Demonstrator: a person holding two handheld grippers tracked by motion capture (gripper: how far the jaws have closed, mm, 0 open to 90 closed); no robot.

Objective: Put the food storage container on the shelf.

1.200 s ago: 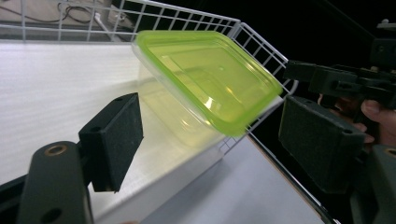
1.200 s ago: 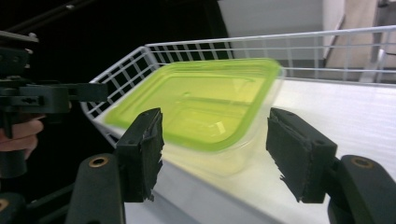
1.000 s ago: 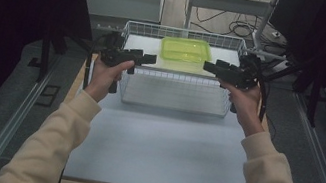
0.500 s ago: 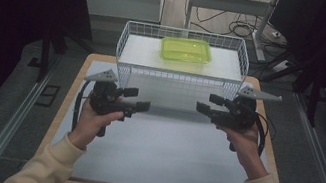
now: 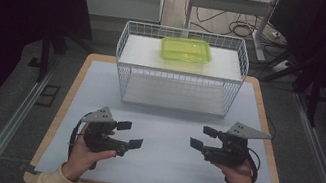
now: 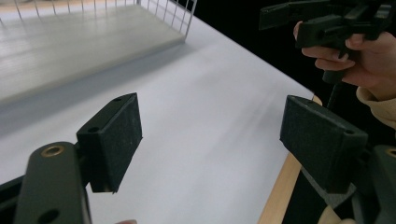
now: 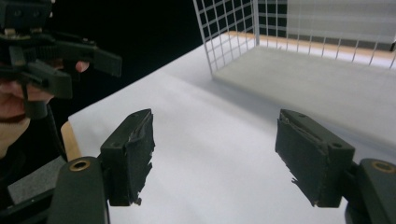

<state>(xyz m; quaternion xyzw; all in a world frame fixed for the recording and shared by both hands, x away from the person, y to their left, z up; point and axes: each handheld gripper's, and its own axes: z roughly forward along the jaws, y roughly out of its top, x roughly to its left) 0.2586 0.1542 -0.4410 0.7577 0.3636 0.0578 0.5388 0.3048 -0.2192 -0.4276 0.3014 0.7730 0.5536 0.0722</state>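
Left gripper with jaws spread and empty, right gripper likewise spread and empty, both held over the white mat on the person's side of the wire basket, well apart from the green tub inside the basket at its far side

White wire basket; glossy green plastic tub; matt table.

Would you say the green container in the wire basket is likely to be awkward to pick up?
The green container looks like thin translucent plastic, so it is probably light and may flex under a squeeze. Its glossy surface could be slippery. Being low and flat, it seems unlikely to tip inside the wire basket.
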